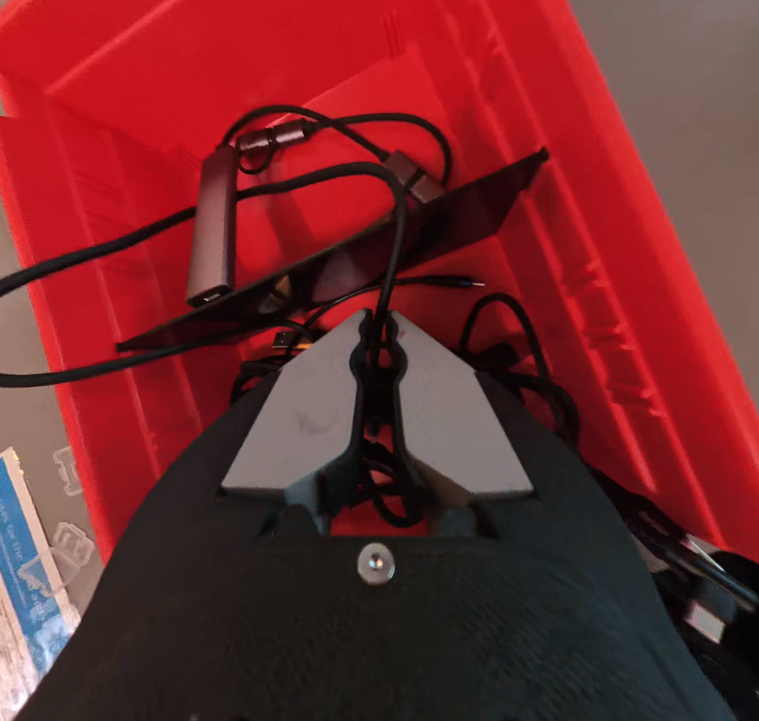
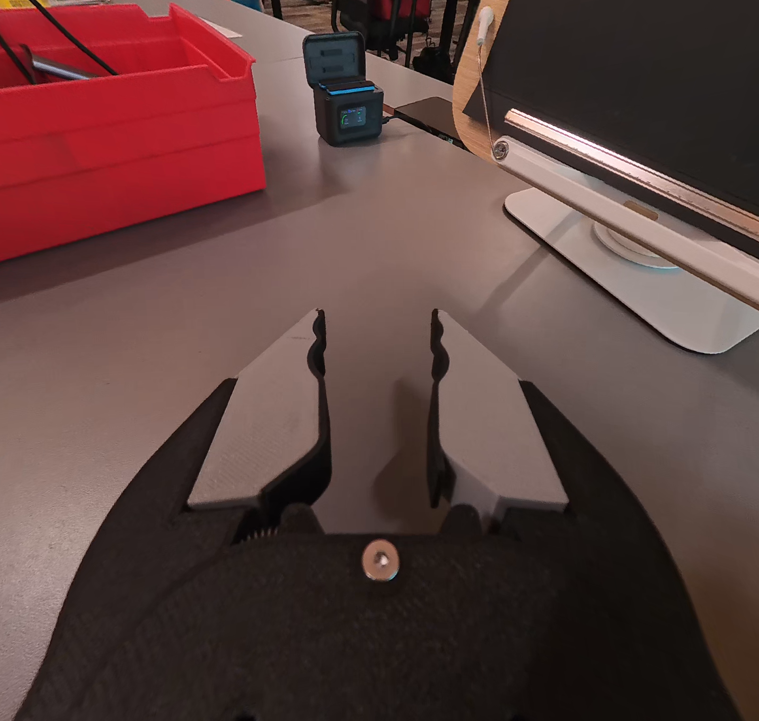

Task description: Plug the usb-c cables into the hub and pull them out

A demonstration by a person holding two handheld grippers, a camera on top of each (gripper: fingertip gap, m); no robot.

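Observation:
In the left wrist view my left gripper is shut on a black cable and holds it above the red bin. The cable runs up from the fingers and loops over a black divider in the bin. A grey slim hub hangs on its cable and leans on the divider's left part. Two small grey adapters sit on the cables behind it. In the right wrist view my right gripper is open and empty over the grey table, to the right of the red bin.
More tangled black cables lie in the bin's near compartment. A blue and white box lies left of the bin. In the right wrist view a small black charging case with a lit screen stands behind, and a monitor on a white base stands at right. The tips of one gripper are about 35 centimeters away from the tips of the other.

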